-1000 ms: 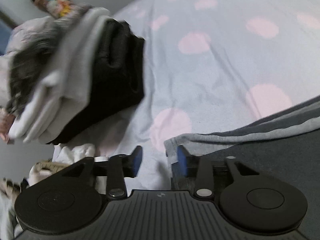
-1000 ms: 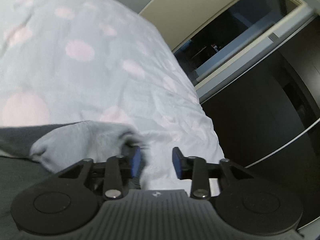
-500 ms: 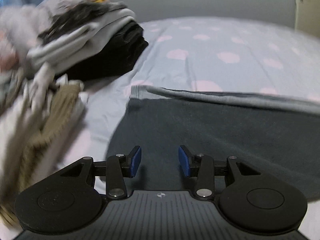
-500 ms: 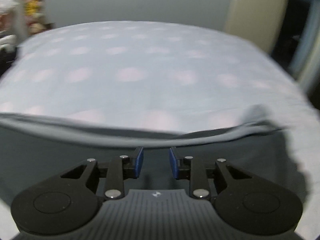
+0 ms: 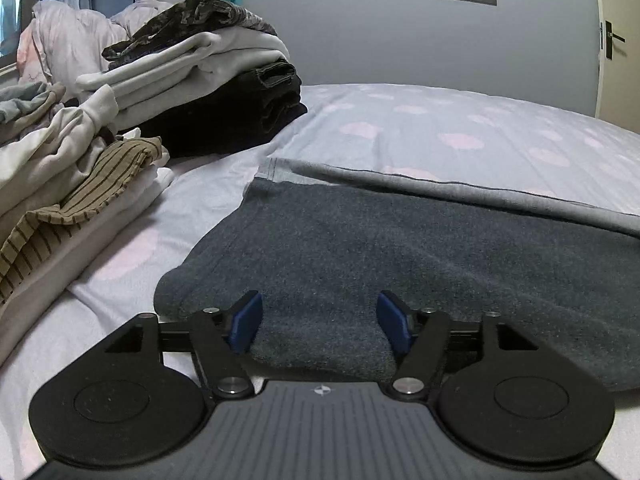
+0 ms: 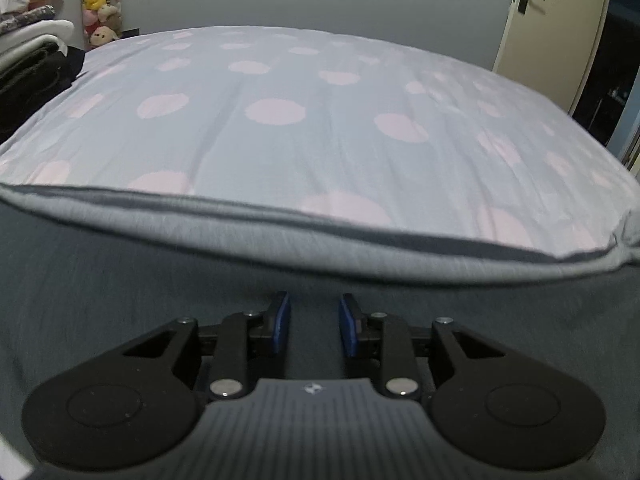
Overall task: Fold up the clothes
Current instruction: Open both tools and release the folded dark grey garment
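Over grey garment (image 5: pixel 400 240), left gripper (image 5: pixel 320 322) widened

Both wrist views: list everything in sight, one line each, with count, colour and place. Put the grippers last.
Garment: one, dark grey with a paler grey inner side turned over along its far edge, spread flat on the near part of the bed.
Bedsheet: one, pale blue with pink spots, covering the bed.
Folded stack: one, white, black and patterned layers, far left on the bed.
Unfolded heap: one, white and brown-striped pieces, near left.
Plush toys: several, yellow and pink, far left corner.
Door: one, cream, at right.
Left gripper: one, black with blue pads, jaws just opened wide over the garment's near edge.
Right gripper: one, same colours, jaws narrowly apart above the garment, nothing gripped.
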